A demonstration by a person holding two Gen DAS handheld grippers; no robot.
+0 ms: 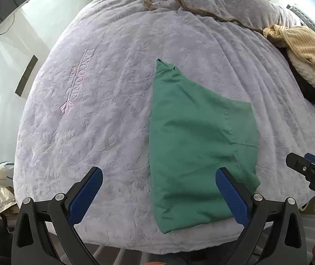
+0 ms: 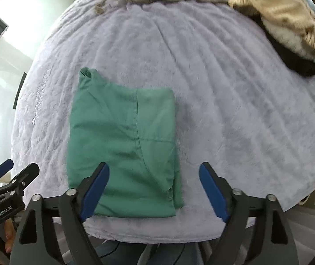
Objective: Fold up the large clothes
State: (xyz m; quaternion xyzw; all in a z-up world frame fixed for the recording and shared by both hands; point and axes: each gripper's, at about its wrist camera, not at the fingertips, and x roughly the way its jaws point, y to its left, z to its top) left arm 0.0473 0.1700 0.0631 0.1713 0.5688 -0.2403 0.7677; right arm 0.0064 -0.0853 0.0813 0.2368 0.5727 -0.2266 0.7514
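The left gripper [image 1: 158, 176] has its blue pads wide apart and holds nothing; it hangs above the near edge of the bed. The right gripper [image 2: 154, 172] is also widely open and empty. In the right wrist view the body of the other gripper carries white letters that read "GenRobot.AI".

Under both grippers lies the green garment [image 2: 122, 145], folded into a rough rectangle with one narrow corner sticking out at its far left. It rests flat on the lilac bedspread [image 1: 95, 132], near the front edge, and no finger touches it.

To the left of the garment the bedspread has pink embroidered writing [image 1: 78, 81]; it seems to read "LINCOONIE", but I cannot tell exactly.

Farther away, at the right side, a pile of clothes [image 1: 300, 55] lies with a beige ribbed piece on top and something black below. At the far end a brown cord [image 1: 179, 2] crosses the bed.
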